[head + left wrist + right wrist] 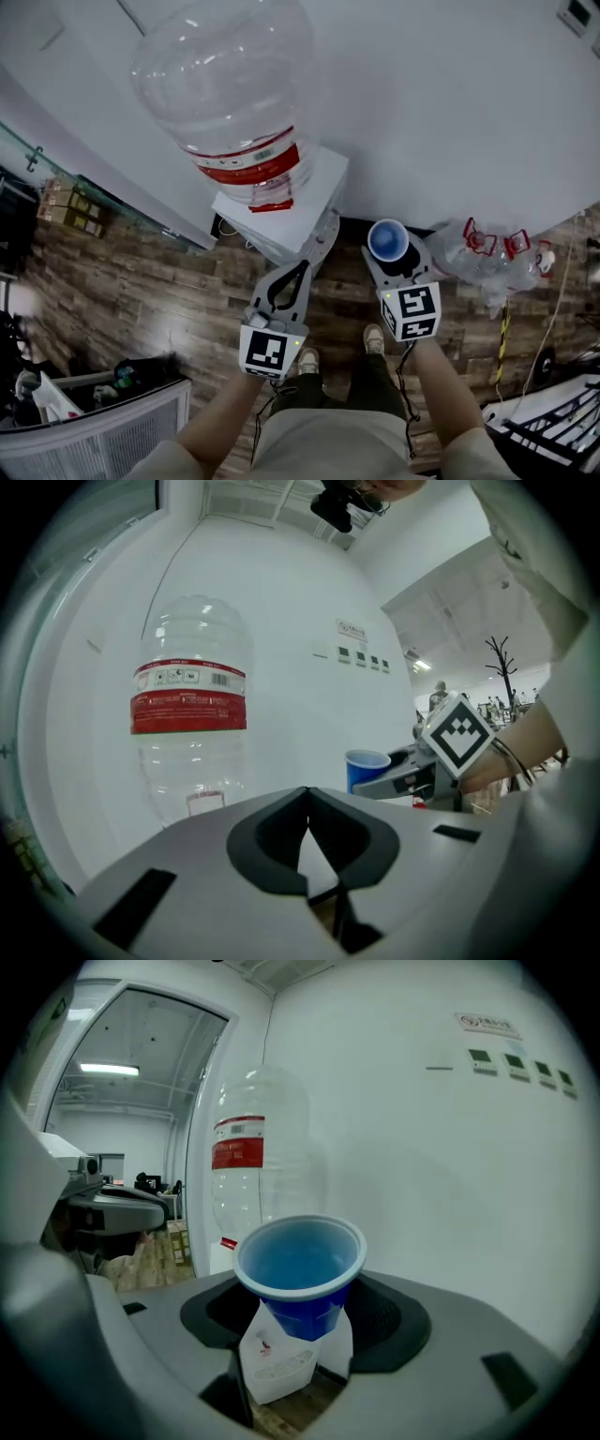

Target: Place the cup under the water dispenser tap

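Right gripper (300,1330) pinching blue plastic cup (300,1265) ctr-frame, left gripper (307,829) pressed together & empty: cup may tip if rim clips white boxy water dispenser (286,217).

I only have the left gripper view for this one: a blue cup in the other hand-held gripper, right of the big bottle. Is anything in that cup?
Observer: The right gripper view looks straight into the cup. It sits upright, gripped between the jaws of the right hand-held gripper, and it looks empty.
Operator: Is it under the tap yet?
Observer: Not by the head view. It is held off to the right of the dispenser's white body, apart from it. I can't make out the tap.
Operator: Anything cluttering that side?
Observer: Clear bottles lie on the floor, further right.
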Available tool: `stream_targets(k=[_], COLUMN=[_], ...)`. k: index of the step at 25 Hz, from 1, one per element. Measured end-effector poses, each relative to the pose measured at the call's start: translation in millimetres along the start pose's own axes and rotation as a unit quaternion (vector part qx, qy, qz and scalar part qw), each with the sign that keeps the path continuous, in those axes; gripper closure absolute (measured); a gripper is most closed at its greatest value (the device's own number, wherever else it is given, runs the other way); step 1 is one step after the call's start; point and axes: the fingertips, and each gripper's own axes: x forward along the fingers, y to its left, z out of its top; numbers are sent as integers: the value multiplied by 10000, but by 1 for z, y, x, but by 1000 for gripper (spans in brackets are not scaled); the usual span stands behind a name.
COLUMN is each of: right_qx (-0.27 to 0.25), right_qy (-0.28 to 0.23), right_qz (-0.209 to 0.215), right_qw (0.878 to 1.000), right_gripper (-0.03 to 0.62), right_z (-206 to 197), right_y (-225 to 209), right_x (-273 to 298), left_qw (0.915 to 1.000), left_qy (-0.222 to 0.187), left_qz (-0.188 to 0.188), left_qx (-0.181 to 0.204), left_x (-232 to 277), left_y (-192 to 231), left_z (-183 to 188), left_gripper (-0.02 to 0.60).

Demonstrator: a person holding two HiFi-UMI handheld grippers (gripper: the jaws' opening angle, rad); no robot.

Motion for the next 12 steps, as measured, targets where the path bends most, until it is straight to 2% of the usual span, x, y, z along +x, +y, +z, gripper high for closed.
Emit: stream_targets(k=[5, 12], right_qx=[-132, -373], right_qy=[69, 190], right_qz=[539, 1338], right_qw=[9984, 9901], right_gripper=[307, 306], right_z=[-30, -99], right_y=[-11, -12], right_x=[41, 101], left_qw=[9981, 9889], left_qy=[41, 151], left_qz=[575, 1382], left_qx=[-230, -521], left_x=[33, 67], left_y=[1, 0], left_z=[-27, -84], left_gripper=[575, 575])
